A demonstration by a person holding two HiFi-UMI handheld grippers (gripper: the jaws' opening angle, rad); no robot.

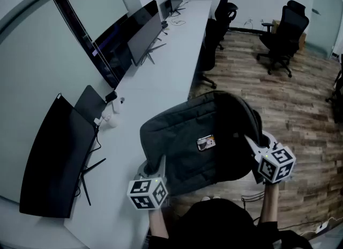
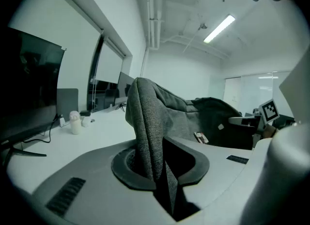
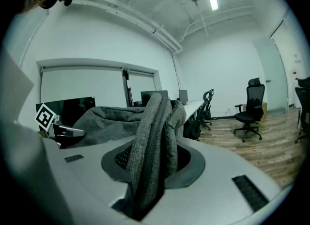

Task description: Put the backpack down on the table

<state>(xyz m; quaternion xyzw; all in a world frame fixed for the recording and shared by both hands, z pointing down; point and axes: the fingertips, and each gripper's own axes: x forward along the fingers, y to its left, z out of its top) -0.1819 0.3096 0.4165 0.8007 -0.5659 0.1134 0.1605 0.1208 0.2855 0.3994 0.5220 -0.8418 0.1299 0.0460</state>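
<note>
Head view: left tongs [image 1: 156, 166] and right tongs [image 1: 253, 145] clamp the backpack [image 1: 179, 132], its tag [image 1: 206, 143] unreadable

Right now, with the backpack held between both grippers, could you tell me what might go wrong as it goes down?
The left gripper and right gripper each pinch only a fold of backpack fabric, which could slip out. Much of the backpack sits past the table edge, over the floor; released there, it may slide off. The white bottle nearby could get knocked.
</note>
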